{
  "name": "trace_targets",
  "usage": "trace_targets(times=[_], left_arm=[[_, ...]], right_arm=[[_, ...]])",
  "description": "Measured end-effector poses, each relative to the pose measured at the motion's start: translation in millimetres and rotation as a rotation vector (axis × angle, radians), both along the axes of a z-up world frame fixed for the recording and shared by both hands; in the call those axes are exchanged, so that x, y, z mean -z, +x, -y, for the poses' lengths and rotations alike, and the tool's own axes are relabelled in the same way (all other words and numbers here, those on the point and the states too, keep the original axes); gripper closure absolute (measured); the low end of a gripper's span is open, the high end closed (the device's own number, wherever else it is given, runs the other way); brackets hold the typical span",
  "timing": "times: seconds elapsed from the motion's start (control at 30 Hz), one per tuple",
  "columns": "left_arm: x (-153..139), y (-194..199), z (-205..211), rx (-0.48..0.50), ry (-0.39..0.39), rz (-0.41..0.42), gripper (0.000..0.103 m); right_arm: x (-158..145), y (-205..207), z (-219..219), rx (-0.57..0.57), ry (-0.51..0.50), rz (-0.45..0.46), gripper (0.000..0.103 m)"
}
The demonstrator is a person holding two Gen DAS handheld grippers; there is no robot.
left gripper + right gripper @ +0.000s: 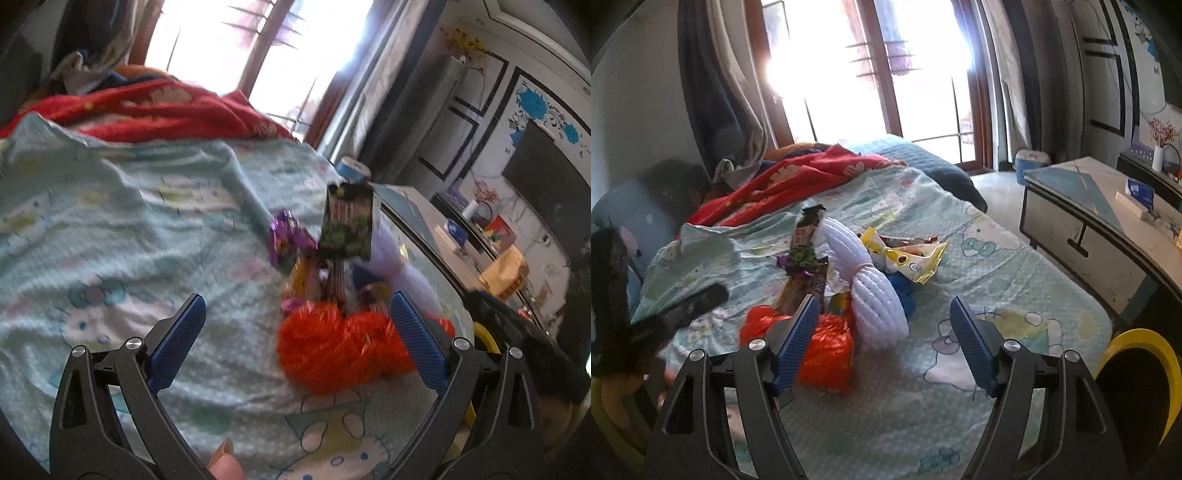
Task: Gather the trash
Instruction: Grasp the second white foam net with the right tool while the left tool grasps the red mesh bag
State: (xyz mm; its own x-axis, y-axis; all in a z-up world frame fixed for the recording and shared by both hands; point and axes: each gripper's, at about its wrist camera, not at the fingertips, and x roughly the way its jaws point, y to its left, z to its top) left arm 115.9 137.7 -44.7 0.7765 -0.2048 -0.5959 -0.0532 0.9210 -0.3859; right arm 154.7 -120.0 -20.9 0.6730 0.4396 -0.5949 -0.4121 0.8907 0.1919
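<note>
**A:** Pale green quilted cotton, cartoon print, rumpled all over: that's the bed (1015, 280), and the trash sits in one heap on it, nearer its right-hand edge than its left. Nothing looks collected yet, as far as I can judge.

**B:** Agreed. The yellow-rimmed bin (1145, 354) shows just off the bed's near right corner, and I can't see anything inside it. What's in the heap, biggest first?

**A:** A white ribbed foam sleeve (875, 295), pinched at the middle so it flares like a bow. Then crinkly orange netting (827, 350), bunched and soft. Behind it a long dark snack wrapper (803, 254), stiff and glossy, and a torn yellow foil packet (916, 262). Smallest, a purple foil scrap (286, 236).

**B:** And the grippers?

**A:** Left gripper (299, 339) stands wide apart, empty, the netting just inside its right pad. Right gripper (882, 339) is also spread, holding nothing, the foam sleeve's near end between its pads but untouched
</note>
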Motion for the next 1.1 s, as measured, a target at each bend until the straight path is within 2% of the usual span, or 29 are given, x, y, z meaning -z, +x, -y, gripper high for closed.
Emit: trace_targets(times=[0.1,0.23,0.27,0.4,0.53,0.73,0.9,1.1], left_arm=[[9.7,1.6,5.8,0.040,-0.022,-0.023,0.011],[17.4,3.9,14.0,0.079,-0.047,-0.044,0.014],[19.3,4.0,16.1,0.089,-0.048,-0.051,0.017],[25.2,2.9,24.0,0.119,-0.057,-0.072,0.027],[30.0,3.8,31.4,0.139,-0.056,-0.091,0.037],[31.6,4.1,33.4,0.152,-0.070,-0.107,0.053],[28.4,-1.1,38.8,0.177,-0.071,-0.108,0.073],[17.3,-8.4,45.2,0.195,-0.065,-0.074,0.080]], right_arm=[[9.0,14.8,-6.6,-0.001,0.010,-0.043,0.039],[20.6,30.2,-15.9,-0.012,0.009,-0.100,0.049],[23.6,33.0,-17.6,-0.018,0.010,-0.113,0.050],[34.5,37.8,-20.1,-0.041,0.023,-0.171,0.070],[38.9,33.3,-18.1,-0.049,0.038,-0.185,0.078],[36.0,22.8,-12.9,-0.059,0.053,-0.172,0.083],[28.1,12.0,-5.8,-0.054,0.059,-0.140,0.084],[18.1,2.0,8.1,-0.025,0.070,-0.097,0.084]])
